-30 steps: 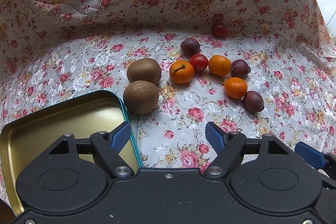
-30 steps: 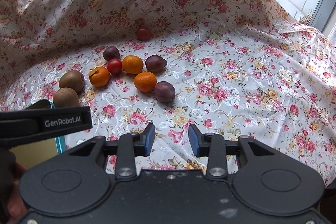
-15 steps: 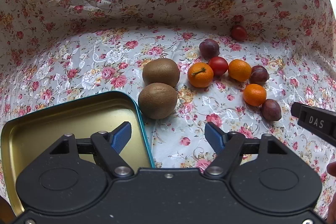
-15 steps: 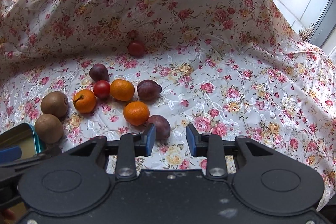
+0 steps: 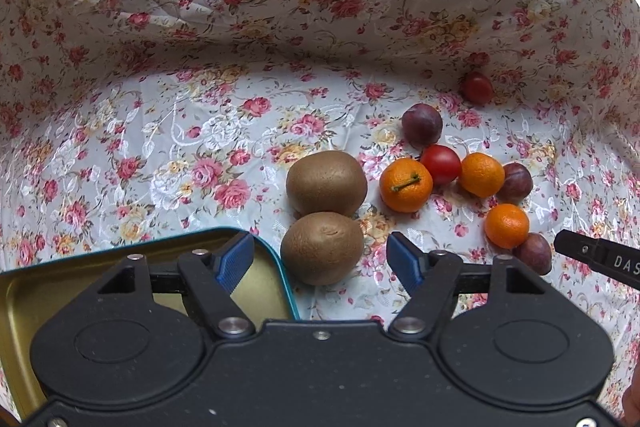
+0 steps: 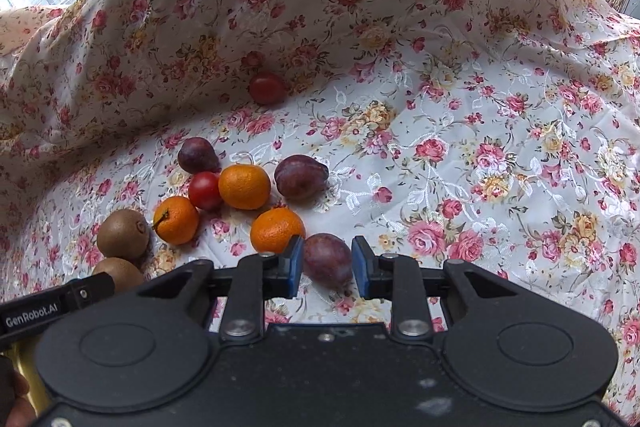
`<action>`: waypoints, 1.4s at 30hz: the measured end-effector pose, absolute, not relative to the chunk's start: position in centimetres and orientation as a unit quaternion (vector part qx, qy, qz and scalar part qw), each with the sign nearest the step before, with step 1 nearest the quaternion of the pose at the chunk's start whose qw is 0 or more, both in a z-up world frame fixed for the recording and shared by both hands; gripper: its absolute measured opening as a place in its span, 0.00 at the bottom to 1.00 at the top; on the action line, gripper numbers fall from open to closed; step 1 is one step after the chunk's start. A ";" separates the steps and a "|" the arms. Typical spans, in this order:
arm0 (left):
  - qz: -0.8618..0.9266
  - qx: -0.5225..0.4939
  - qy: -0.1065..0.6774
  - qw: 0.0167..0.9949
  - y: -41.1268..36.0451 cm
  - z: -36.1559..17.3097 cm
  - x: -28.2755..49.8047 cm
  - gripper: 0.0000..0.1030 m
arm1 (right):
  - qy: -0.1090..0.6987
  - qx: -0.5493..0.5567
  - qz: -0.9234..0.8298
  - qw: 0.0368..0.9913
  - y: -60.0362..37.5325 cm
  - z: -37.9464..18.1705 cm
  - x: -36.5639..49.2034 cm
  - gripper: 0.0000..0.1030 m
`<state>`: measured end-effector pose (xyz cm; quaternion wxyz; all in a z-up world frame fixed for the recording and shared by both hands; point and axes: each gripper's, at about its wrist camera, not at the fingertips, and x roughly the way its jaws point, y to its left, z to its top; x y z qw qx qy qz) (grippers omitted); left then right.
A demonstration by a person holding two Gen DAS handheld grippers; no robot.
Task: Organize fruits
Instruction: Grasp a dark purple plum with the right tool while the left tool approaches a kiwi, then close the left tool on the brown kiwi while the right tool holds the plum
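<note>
From your left wrist view, the tin holds no fruit, and your left gripper hangs spread with the near kiwi between its fingers, untouched. From your right wrist view, your right gripper straddles the near plum, not yet pinching; every fruit remains on the cloth, so sorting has barely begun.

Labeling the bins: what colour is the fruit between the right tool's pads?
Dark purple plum, clearest in right wrist view.
</note>
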<state>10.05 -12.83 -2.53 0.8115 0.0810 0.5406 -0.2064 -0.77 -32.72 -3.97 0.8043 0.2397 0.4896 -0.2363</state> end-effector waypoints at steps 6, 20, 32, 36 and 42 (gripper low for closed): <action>-0.238 0.053 0.563 0.790 -12.3 -3.4 11.6 0.71 | 0.508 0.251 -0.254 0.784 -33.7 -6.0 0.1 0.29; -0.247 0.091 0.557 0.788 -13.7 -4.5 11.1 0.75 | 0.510 0.228 -0.251 0.790 -32.1 -7.0 1.2 0.34; -0.324 0.092 0.519 0.786 -16.4 -3.0 8.4 0.81 | 0.513 0.257 -0.248 0.781 -33.0 -6.6 0.5 0.34; -0.367 0.045 0.545 0.753 -17.5 -2.5 7.9 0.74 | 0.505 0.263 -0.254 0.782 -33.7 -6.2 -0.3 0.33; -0.328 0.021 0.546 0.771 -16.9 -1.5 8.9 0.74 | 0.495 0.265 -0.255 0.787 -34.6 -5.6 -1.4 0.33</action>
